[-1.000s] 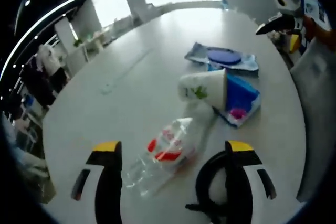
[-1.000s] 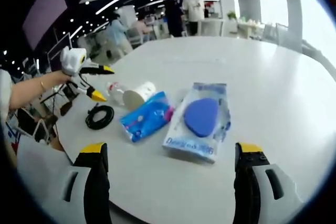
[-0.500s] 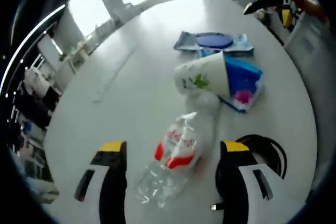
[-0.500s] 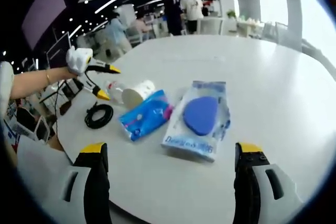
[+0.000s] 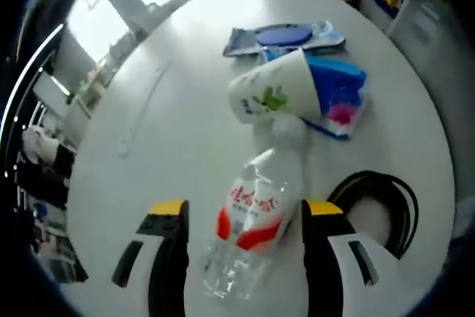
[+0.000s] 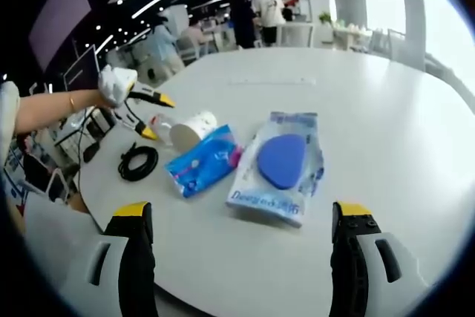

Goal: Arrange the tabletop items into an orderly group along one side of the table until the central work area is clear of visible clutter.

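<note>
Clear plastic bottle [image 5: 249, 239], crushed, red-and-white label, lay on the white table [image 5: 178, 124] between the wide-open jaws of the left gripper [image 5: 241, 220], touching neither. Over the last second the jaws had come forward from short of the bottle to either side of its labelled middle; judged, the step in hand was a pick-up, with closing still to come. Long axis ran away from the gripper and slightly to its right, cap end farthest, reaching up to a paper cup [image 5: 274, 96] lying on its side just ahead. Cup, white with green print, pointed across the gripper's line, its base to the left and its mouth to the right. Blue packet [image 5: 338, 98] lay just right of and partly behind the cup; a flat pack with a blue oval [image 5: 286, 36] lay farther ahead. Black cable coil [image 5: 375, 209] sat just right of the right-hand jaw. Right gripper [image 6: 241, 217] hung open and empty, well back from the items, unchanged in place; ahead of it the flat pack [image 6: 280, 167], ahead-left the blue packet [image 6: 204, 170], cup [image 6: 191, 131] and coil [image 6: 139, 162]. Items remained loosely clustered, ungrouped; the task looked barely begun.
</note>
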